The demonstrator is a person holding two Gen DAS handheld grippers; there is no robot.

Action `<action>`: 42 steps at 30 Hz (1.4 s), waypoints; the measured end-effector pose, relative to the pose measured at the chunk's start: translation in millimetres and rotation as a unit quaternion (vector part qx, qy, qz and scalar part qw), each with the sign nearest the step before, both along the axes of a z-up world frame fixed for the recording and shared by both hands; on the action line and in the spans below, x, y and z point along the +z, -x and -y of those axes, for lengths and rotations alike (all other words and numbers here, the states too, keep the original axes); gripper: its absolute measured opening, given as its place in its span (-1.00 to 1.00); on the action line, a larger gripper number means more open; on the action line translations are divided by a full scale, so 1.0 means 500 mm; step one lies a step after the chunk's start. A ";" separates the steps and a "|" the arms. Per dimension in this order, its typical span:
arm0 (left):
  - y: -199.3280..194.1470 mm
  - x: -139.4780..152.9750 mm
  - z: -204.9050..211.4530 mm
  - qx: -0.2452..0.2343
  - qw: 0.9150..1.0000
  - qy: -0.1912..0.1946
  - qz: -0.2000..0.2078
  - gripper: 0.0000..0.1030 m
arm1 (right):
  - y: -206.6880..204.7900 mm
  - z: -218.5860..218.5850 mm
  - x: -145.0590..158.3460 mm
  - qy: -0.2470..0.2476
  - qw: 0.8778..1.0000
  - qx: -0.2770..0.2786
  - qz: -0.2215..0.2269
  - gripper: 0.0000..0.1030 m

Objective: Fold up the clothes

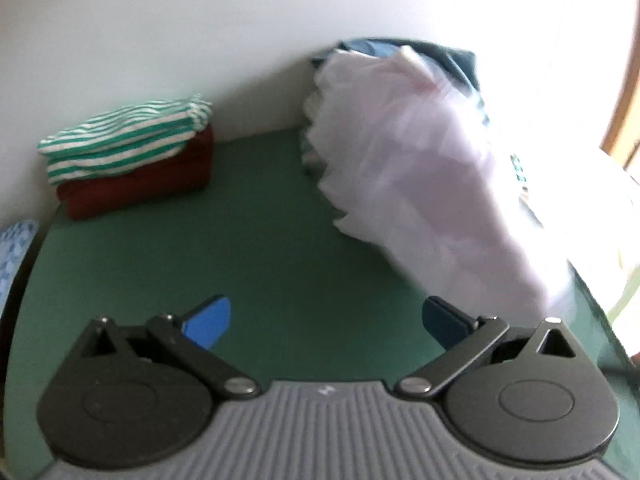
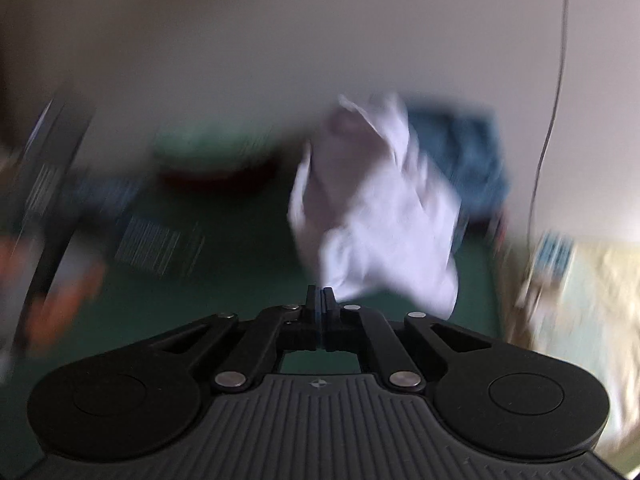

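A: Right hand-held gripper (image 2: 320, 294) clenched on a corner of the pale garment (image 2: 376, 216), lifting it off the unfolded pile beyond.
B: Left hand-held gripper (image 1: 326, 322)?
A: Released, empty, low over green counter (image 1: 280, 248). Folded stack (image 1: 132, 156) ahead-left, kept clear.

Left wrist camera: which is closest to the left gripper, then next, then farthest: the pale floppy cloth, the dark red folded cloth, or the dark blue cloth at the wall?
1. Pale floppy cloth: right, reaching almost to the left gripper.
2. Dark red folded cloth: left, under the green-striped one.
3. Dark blue cloth: back right, at the wall.
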State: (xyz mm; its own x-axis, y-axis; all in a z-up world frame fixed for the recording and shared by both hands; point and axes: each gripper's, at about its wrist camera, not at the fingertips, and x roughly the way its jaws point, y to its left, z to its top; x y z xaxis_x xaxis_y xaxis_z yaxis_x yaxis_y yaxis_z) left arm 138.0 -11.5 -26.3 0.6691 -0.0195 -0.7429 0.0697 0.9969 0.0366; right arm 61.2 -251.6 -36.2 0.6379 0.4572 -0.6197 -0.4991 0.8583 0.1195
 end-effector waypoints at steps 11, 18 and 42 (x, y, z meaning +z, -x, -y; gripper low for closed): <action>0.028 -0.056 0.009 -0.004 0.999 -0.036 -0.036 0.98 | 0.015 -0.052 -0.059 0.092 0.993 -0.057 0.046 0.51; 0.037 -0.062 -0.022 0.037 0.998 -0.049 -0.033 0.98 | -0.146 -0.079 -0.138 0.042 0.982 -0.177 -0.056 0.26; 0.010 -0.164 0.102 -0.056 0.992 -0.102 -0.039 -0.39 | 0.094 0.103 -0.049 0.013 0.996 -0.086 -0.025 -0.95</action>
